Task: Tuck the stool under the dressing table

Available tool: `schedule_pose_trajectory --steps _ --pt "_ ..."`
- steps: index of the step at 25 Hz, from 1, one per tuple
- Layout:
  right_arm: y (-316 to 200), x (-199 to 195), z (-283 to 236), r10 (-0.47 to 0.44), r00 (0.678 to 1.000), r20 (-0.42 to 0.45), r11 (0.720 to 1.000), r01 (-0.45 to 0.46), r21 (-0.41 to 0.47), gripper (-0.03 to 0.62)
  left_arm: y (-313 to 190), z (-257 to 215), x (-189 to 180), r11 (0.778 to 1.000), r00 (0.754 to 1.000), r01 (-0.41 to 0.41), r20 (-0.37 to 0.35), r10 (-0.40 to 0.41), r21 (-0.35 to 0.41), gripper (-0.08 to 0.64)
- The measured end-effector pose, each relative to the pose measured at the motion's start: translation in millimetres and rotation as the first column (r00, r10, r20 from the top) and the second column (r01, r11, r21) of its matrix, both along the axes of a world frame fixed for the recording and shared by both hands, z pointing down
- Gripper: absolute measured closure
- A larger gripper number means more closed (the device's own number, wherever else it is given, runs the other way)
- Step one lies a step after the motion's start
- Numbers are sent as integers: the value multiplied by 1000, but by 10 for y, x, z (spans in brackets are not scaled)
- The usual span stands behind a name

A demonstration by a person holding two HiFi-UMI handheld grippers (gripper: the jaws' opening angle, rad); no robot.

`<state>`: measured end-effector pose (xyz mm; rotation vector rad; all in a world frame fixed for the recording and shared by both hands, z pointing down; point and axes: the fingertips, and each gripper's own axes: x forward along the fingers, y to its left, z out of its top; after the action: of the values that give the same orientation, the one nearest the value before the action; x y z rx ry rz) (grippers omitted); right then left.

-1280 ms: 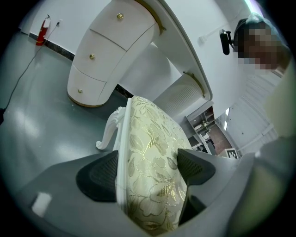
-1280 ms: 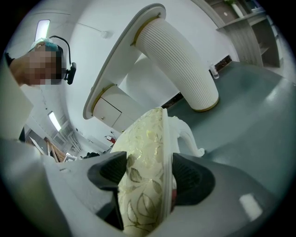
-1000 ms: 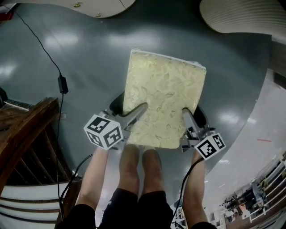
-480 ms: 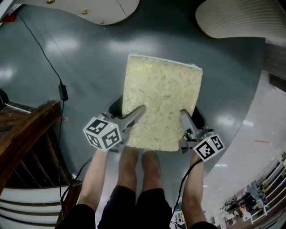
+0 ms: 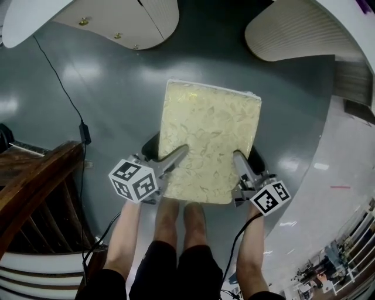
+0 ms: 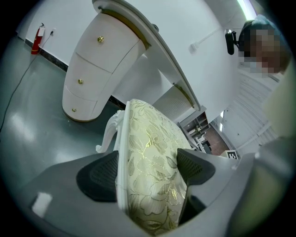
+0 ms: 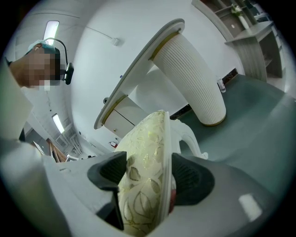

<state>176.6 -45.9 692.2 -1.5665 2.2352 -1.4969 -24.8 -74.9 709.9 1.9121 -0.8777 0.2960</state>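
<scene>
A stool (image 5: pixel 208 140) with a cream, gold-leaf cushion and white carved legs sits on the grey floor in front of my feet. My left gripper (image 5: pixel 170 161) is shut on the stool's near left edge; in the left gripper view its pads (image 6: pixel 98 176) squeeze the cushion (image 6: pixel 152 162) and white frame. On the near right edge my right gripper (image 5: pixel 239 167) is shut too, the cushion (image 7: pixel 143 180) clamped between its jaws. The white dressing table (image 5: pixel 88 17) lies beyond, with a drawer unit at upper left and a ribbed pedestal (image 5: pixel 293 29) at upper right.
A dark wooden piece of furniture (image 5: pixel 35 187) stands at the left. A black cable with an adapter (image 5: pixel 85 133) runs over the floor beside it. A paler floor strip (image 5: pixel 345 176) lies to the right. A fire extinguisher (image 6: pixel 38 38) stands by the far wall.
The stool, held by both grippers, has moved forward toward the dressing table. The table's drawer unit and ribbed pedestal now reach further into the head view.
</scene>
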Motion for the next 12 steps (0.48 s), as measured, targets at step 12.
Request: schedule_pose_trajectory --steps 12 --pt "11 -2 6 -3 1000 13 1000 3 7 290 4 9 0 1000 1000 -6 -4 6 -3 149"
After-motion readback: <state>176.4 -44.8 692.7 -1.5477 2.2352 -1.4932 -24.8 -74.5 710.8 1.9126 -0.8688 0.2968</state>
